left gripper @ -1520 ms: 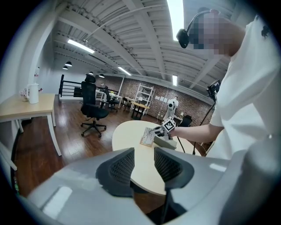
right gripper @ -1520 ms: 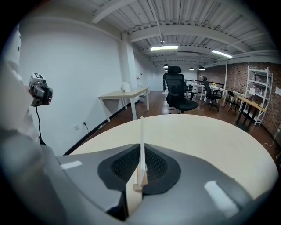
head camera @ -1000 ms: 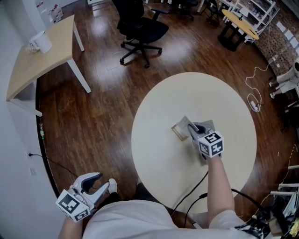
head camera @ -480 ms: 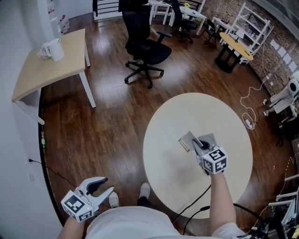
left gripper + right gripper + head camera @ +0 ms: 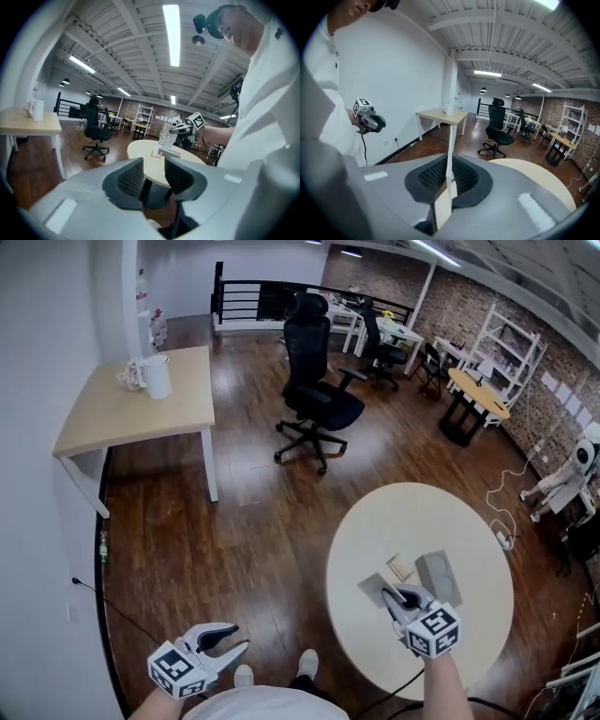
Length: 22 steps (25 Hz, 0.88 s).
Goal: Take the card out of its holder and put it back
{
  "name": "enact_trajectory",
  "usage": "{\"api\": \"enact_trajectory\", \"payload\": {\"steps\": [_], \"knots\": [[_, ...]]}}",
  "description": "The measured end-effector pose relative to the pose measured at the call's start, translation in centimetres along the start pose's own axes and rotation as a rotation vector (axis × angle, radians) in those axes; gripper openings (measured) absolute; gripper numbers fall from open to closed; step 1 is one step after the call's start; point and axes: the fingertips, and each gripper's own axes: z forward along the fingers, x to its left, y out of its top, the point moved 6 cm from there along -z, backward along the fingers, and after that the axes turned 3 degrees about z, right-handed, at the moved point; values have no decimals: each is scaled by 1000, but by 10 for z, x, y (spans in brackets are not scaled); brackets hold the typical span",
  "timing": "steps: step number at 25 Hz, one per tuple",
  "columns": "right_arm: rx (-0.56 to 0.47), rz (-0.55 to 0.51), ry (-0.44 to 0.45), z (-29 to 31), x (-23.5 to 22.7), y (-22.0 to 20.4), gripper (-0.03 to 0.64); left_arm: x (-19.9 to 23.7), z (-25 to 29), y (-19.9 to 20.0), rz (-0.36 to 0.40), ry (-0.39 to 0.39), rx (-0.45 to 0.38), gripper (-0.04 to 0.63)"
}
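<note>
My right gripper (image 5: pixel 392 596) is shut on a thin pale card (image 5: pixel 376 588) and holds it above the round table (image 5: pixel 375 521). In the right gripper view the card (image 5: pixel 449 154) stands edge-on, pinched between the dark pads. The small wooden card holder (image 5: pixel 400 568) sits on the table beyond the card, apart from it, beside a grey box (image 5: pixel 438 576). My left gripper (image 5: pixel 236 638) hangs open over the floor at the lower left, with nothing between its fingers (image 5: pixel 131 176). From the left gripper view, the right gripper (image 5: pixel 187 126) holds the card upright over the holder (image 5: pixel 155 153).
A black office chair (image 5: pixel 319 404) stands on the wooden floor beyond the table. A light wooden desk (image 5: pixel 131 413) with a white mug (image 5: pixel 156 376) is at the far left. A white cable (image 5: pixel 502 521) lies by the table's right edge.
My right gripper has lifted with the card, up and away from the holder, which now stands alone on the table. The head view has swung upward. The left gripper drifted slightly right.
</note>
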Motion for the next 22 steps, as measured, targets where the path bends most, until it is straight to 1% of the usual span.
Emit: {"api": "enact_trajectory", "payload": {"steps": [3,5,8,10,13,16,19,22], "knots": [[-11,-5,41,-5,54,12,21,4,-23,-11,6,-7,3,147],[-20,-6,60,-8,80,17,21,9,-33,-19,7,-10,2,146],[-28,-3,79,-12,108,22,21,14,-42,-26,-5,-14,-12,140],[-27,1,89,-15,118,24,21,14,-46,-25,-4,-12,-25,138],[-32,21,94,-18,119,25,21,11,-49,-21,7,-16,-41,138],[-29,29,84,-20,112,23,21,6,-44,-19,12,-34,-37,140],[-30,36,70,-27,95,16,21,-2,-36,-20,9,-42,-21,140],[-47,49,49,-29,69,12,21,-3,-29,-16,23,-34,-16,140]]}}
